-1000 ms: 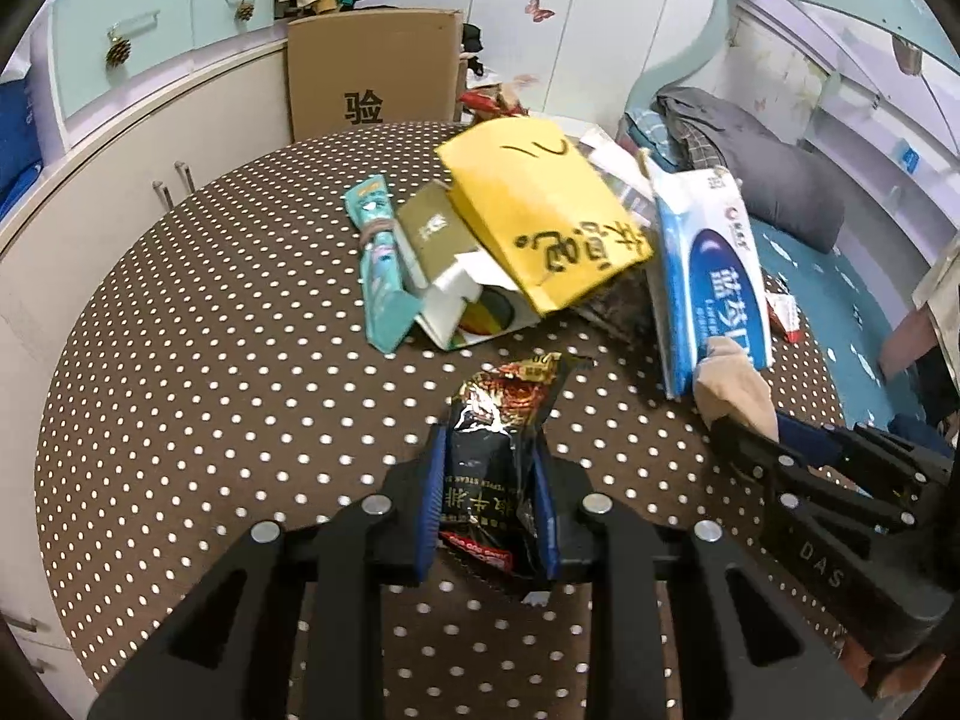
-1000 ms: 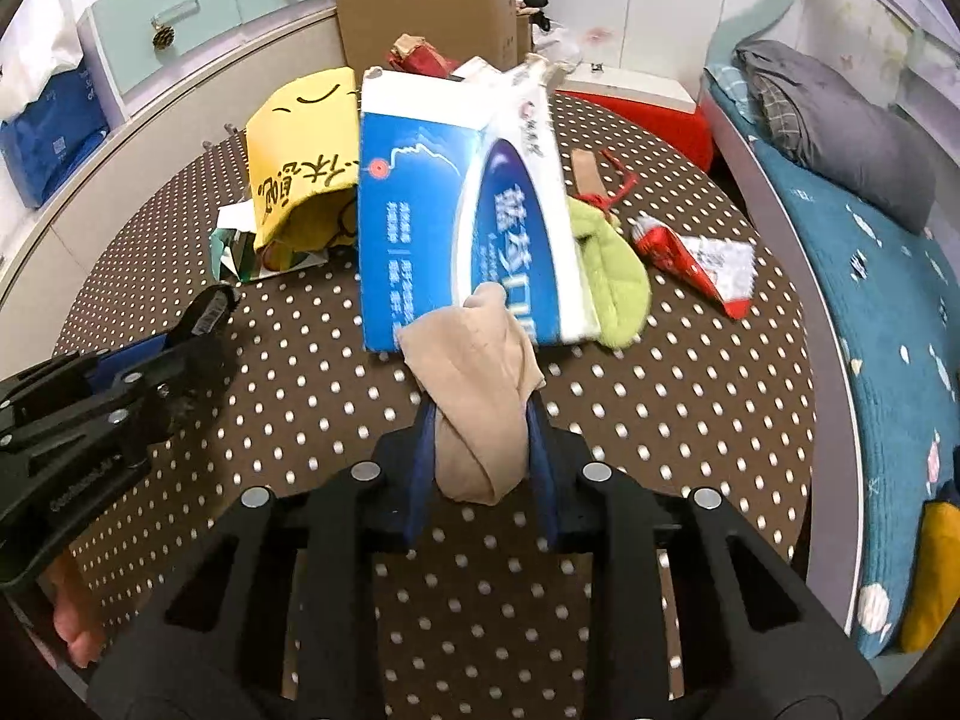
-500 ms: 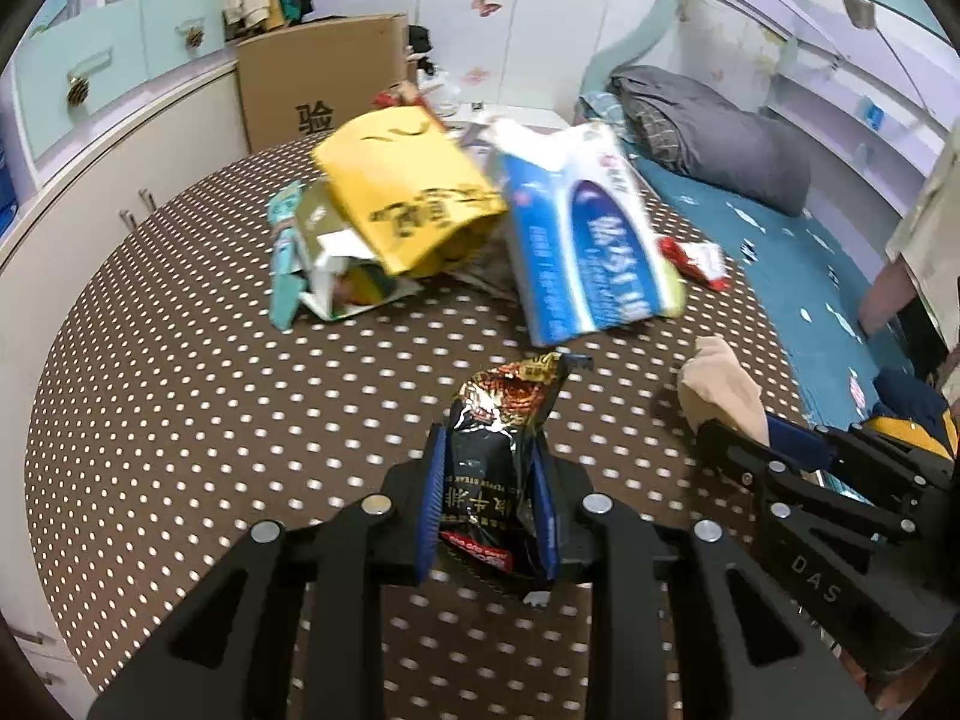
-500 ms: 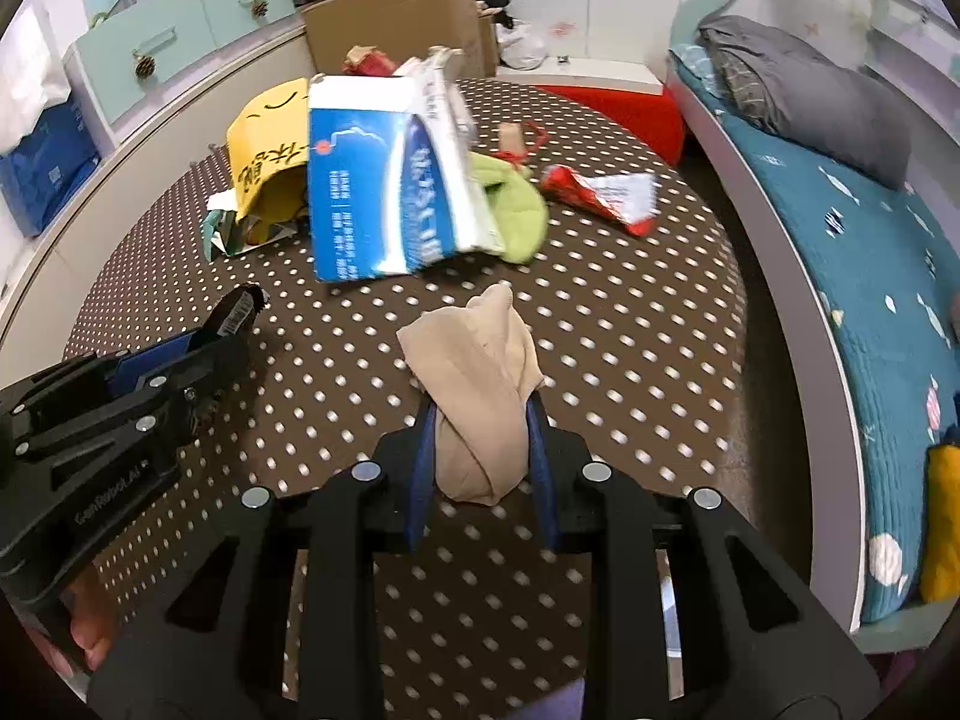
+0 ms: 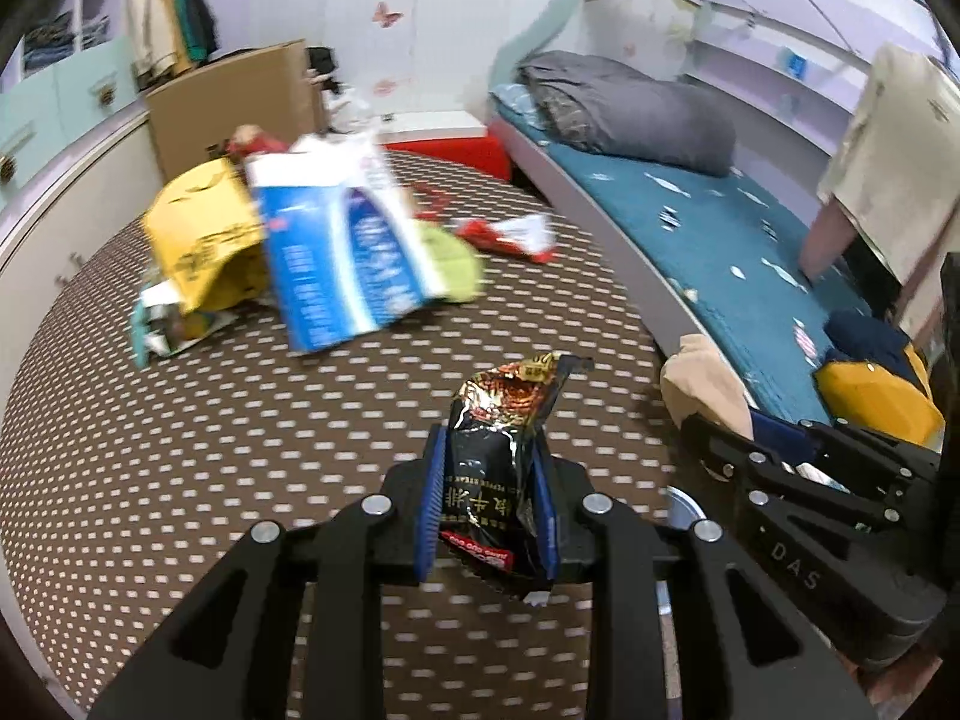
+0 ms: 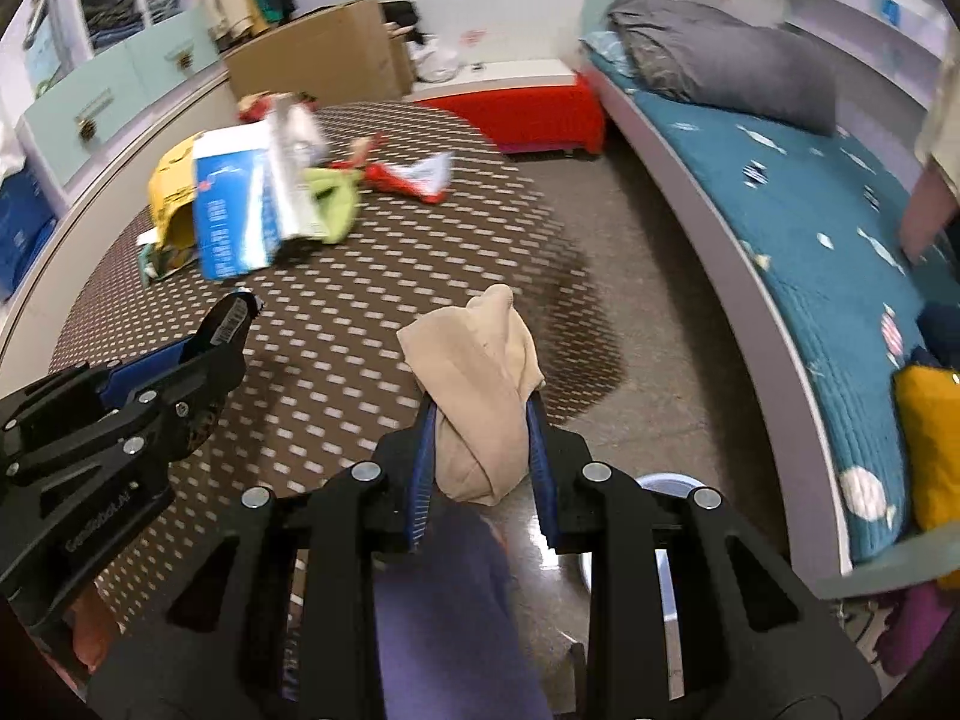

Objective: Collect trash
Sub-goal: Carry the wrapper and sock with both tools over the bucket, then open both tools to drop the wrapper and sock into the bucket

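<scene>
My left gripper (image 5: 487,501) is shut on a black foil snack wrapper (image 5: 495,450) above the dotted brown rug (image 5: 240,420). My right gripper (image 6: 480,468) is shut on a bunched beige cloth (image 6: 480,372), near the rug's right edge over bare floor. In the left wrist view the right gripper (image 5: 720,414) shows at the right with the beige cloth (image 5: 705,384); in the right wrist view the left gripper (image 6: 234,324) shows at the left. More trash lies on the rug: a blue and white bag (image 5: 342,264), a yellow bag (image 5: 204,234), a green item (image 5: 453,264), a red and white wrapper (image 5: 516,237).
A bed with a teal cover (image 6: 810,210) and grey pillow (image 6: 720,60) runs along the right. A red box (image 6: 528,114) and a cardboard box (image 6: 318,66) stand at the back. White cabinets (image 5: 72,192) line the left. A round metallic rim (image 6: 672,489) peeks from below my right gripper.
Both grippers have swung right, away from the trash pile, which has slid left and farther off in both views. The bed and bare floor have come into view. Both grips are unchanged.
</scene>
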Available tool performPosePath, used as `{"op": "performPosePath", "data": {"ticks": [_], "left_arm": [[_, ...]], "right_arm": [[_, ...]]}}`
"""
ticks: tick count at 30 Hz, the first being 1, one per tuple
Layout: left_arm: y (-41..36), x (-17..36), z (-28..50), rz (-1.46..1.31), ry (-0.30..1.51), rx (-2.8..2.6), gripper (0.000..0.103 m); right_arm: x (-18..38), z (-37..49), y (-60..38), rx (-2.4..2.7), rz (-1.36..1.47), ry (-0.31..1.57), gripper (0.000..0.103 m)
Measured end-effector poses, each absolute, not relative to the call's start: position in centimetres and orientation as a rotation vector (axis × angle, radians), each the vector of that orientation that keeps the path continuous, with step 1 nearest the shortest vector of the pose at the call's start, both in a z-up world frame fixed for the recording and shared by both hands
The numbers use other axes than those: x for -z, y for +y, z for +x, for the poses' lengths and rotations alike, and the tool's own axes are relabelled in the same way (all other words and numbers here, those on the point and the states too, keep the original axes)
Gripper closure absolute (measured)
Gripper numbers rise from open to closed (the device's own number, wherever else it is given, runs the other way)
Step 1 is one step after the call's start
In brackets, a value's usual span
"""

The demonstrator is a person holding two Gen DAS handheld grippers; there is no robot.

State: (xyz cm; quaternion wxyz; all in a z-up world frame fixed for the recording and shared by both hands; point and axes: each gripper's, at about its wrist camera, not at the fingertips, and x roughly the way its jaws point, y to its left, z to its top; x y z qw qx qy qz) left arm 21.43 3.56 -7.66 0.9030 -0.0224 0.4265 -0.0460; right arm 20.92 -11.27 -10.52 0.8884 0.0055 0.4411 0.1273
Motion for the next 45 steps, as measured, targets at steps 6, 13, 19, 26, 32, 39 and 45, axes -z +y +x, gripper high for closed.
{"op": "performPosePath", "data": {"ticks": [6,13,19,26,32,39,45], "left_arm": [[-1.2,8.1,21.3,0.005,0.891,0.182,0.077],[-6.4,8.6,21.0,0.060,0.900,0.288,0.077],[-10.8,10.2,21.1,0.114,0.939,0.373,0.077],[-15.2,14.1,21.4,0.182,1.025,0.441,0.077],[-18.0,19.1,21.9,0.233,1.151,0.482,0.077],[-21.2,23.7,22.4,0.264,1.243,0.545,0.073],[-20.8,22.6,22.6,0.158,1.162,0.592,0.020]], "right_arm": [[11.1,19.9,-16.2,-0.169,0.052,0.924,0.075],[12.1,18.0,-21.6,-0.057,0.105,0.941,0.075],[13.7,16.4,-25.8,0.037,0.149,0.974,0.075],[16.7,15.2,-29.6,0.134,0.216,1.035,0.075],[20.1,14.9,-32.0,0.211,0.261,1.100,0.075],[23.3,14.6,-33.8,0.285,0.295,1.170,0.075],[24.4,14.0,-34.9,0.324,0.327,1.197,0.075]]}}
